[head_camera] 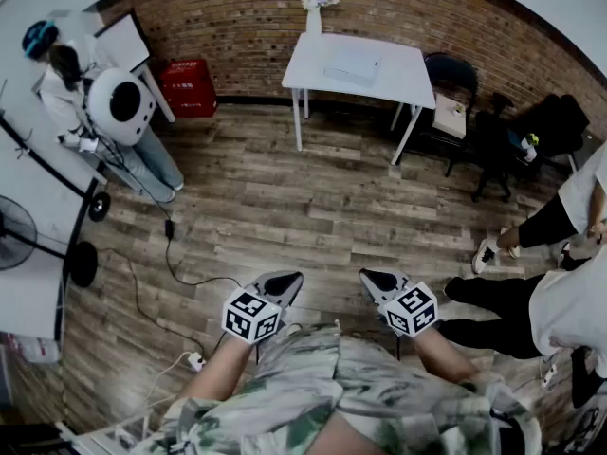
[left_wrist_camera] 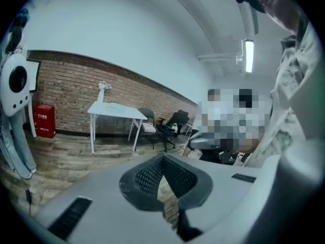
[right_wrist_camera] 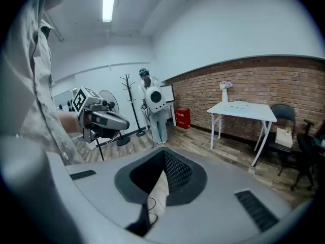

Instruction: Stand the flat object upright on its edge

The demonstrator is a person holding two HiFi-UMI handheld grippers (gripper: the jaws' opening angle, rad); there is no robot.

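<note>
A flat pale object lies on the white table by the far brick wall, well away from both grippers. It also shows small in the left gripper view and the right gripper view. My left gripper and right gripper are held side by side at waist height over the wooden floor. Both point toward the table. Each is shut with nothing between its jaws. In the right gripper view the left gripper hangs at the left.
A vase of flowers stands on the table's far edge. Dark chairs sit to its right and a red box to its left. A white round-headed machine, a fan and floor cables are at left. People's legs are at right.
</note>
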